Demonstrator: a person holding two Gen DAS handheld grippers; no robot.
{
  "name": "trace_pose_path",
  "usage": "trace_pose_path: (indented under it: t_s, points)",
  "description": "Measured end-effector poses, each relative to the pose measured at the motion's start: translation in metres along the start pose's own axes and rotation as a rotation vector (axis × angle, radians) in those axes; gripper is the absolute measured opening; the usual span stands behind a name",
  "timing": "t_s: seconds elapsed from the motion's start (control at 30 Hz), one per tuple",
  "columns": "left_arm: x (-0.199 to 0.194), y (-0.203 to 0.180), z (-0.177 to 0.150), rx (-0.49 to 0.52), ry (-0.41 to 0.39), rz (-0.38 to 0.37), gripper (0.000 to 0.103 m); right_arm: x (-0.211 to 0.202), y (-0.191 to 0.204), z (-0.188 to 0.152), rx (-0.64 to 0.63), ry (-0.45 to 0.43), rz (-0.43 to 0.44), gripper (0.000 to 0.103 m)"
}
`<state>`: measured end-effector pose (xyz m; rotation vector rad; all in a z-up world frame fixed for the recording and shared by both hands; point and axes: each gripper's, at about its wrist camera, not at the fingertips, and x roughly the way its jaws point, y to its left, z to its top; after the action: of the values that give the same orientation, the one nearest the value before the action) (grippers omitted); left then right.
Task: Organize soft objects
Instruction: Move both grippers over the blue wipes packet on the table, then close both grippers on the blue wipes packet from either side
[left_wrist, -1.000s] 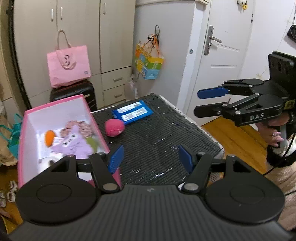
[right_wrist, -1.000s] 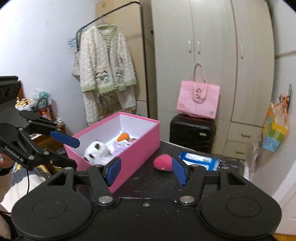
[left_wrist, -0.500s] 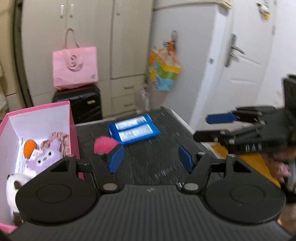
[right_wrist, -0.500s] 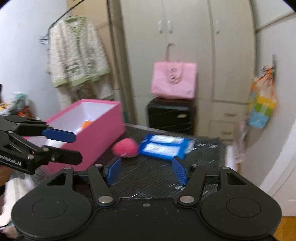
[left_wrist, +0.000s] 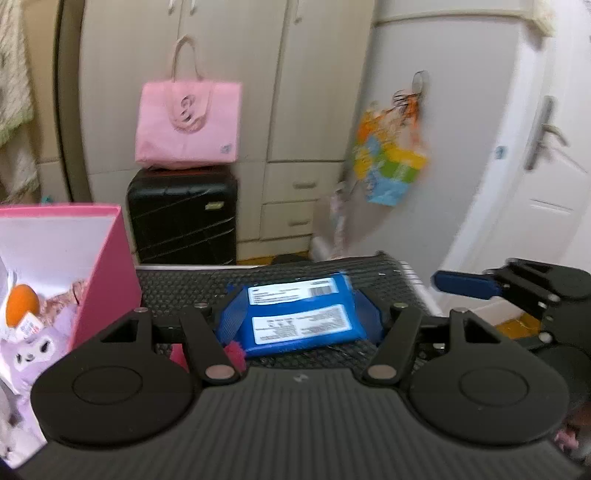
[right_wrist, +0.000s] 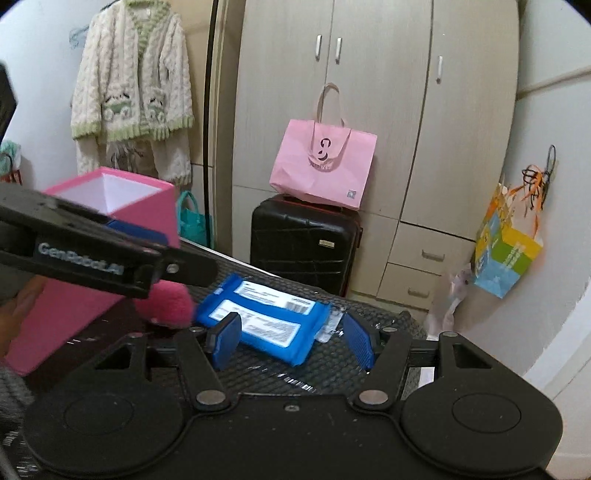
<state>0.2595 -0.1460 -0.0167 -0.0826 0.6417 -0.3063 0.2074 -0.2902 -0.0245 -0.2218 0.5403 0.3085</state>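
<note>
On the dark surface (right_wrist: 280, 373) beside the pink box (right_wrist: 110, 206), the blue packet (left_wrist: 301, 317) lay between the left gripper (left_wrist: 299, 317)'s closing, not yet pinching jaws; the right gripper (right_wrist: 291, 341) stood spread, empty. Both might seize it together, nudging the pink ball (right_wrist: 166, 304). "GenRobot.AI" showed.
</note>
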Motion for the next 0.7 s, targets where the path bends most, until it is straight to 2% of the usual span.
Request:
trace_pose_path:
  t_s: [0.07, 0.13, 0.27, 0.37, 0.53, 0.7]
  points:
    - [0.016, 0.004, 0.004, -0.035, 0.021, 0.005, 0.062, 0.010, -0.004, 0.000, 0.008, -0.004, -0.018, 0.066]
    - [0.027, 0.009, 0.007, -0.068, 0.026, 0.023, 0.062, 0.019, -0.008, 0.000, 0.027, -0.003, 0.011, 0.066]
    - [0.043, 0.008, 0.011, -0.068, 0.037, 0.069, 0.061, 0.035, -0.015, 0.000, 0.058, -0.001, 0.046, 0.066]
    - [0.054, 0.003, 0.014, -0.091, 0.065, 0.101, 0.059, 0.051, -0.019, -0.001, 0.098, 0.031, 0.071, 0.066]
    - [0.071, -0.001, 0.008, -0.142, 0.136, 0.106, 0.057, 0.074, -0.028, -0.007, 0.200, 0.086, 0.128, 0.066]
    - [0.085, 0.001, 0.006, -0.146, 0.110, 0.170, 0.057, 0.083, -0.037, -0.015, 0.249, 0.093, 0.165, 0.066]
